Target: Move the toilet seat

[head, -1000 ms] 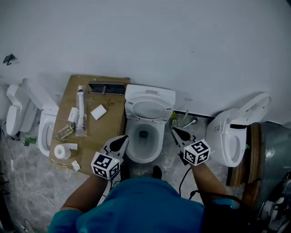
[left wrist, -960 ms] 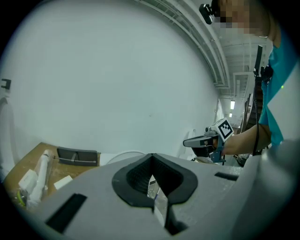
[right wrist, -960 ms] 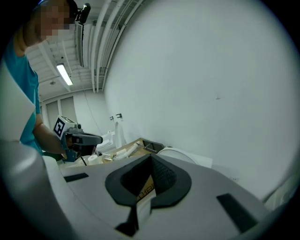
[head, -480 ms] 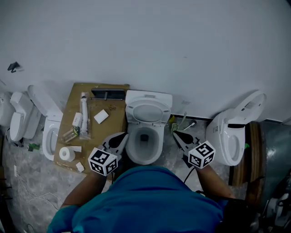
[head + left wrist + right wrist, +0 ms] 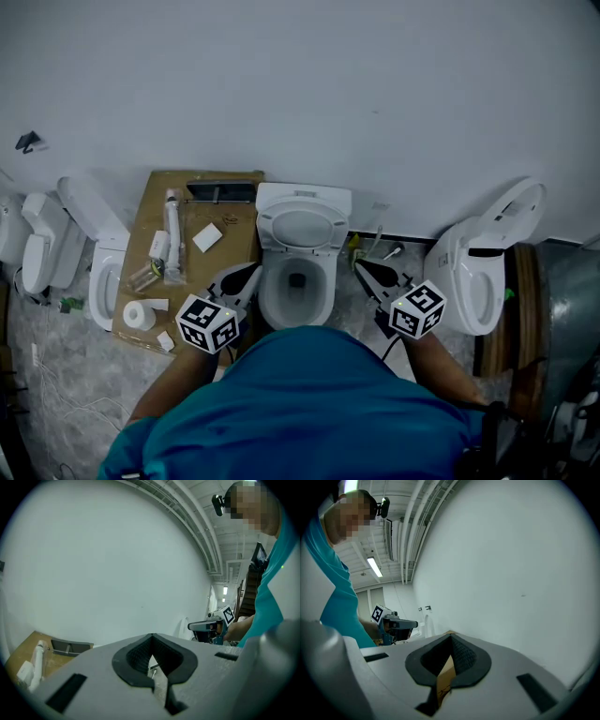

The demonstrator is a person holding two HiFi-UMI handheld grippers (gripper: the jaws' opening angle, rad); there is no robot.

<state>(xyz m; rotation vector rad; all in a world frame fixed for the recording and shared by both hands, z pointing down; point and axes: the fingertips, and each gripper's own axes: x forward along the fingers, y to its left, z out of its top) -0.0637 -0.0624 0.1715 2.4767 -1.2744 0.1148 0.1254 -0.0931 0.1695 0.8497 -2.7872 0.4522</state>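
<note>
A white toilet [image 5: 296, 281] stands against the wall at the middle of the head view. Its seat and lid [image 5: 303, 228] are raised and lean back on the tank. My left gripper [image 5: 249, 272] hangs just left of the bowl, apart from it, jaws shut with nothing between them. My right gripper [image 5: 360, 268] hangs just right of the bowl, also shut and holding nothing. In the left gripper view the shut left gripper [image 5: 151, 637] faces the white wall, with the right gripper [image 5: 212, 626] off to the side. The right gripper view shows the shut right gripper [image 5: 451, 638] and the left gripper [image 5: 396, 624].
A cardboard sheet [image 5: 241, 246] lies left of the toilet with a white pipe [image 5: 172, 234], a paper roll [image 5: 138, 314] and small boxes. More toilets stand at the left [image 5: 97, 272] and the right [image 5: 473, 272]. Fittings [image 5: 380, 251] lie on the floor by the wall.
The head camera has drawn back a little, so the toilet looks smaller. Both grippers sit slightly lower and wider beside the bowl. Their jaws have stayed shut.
</note>
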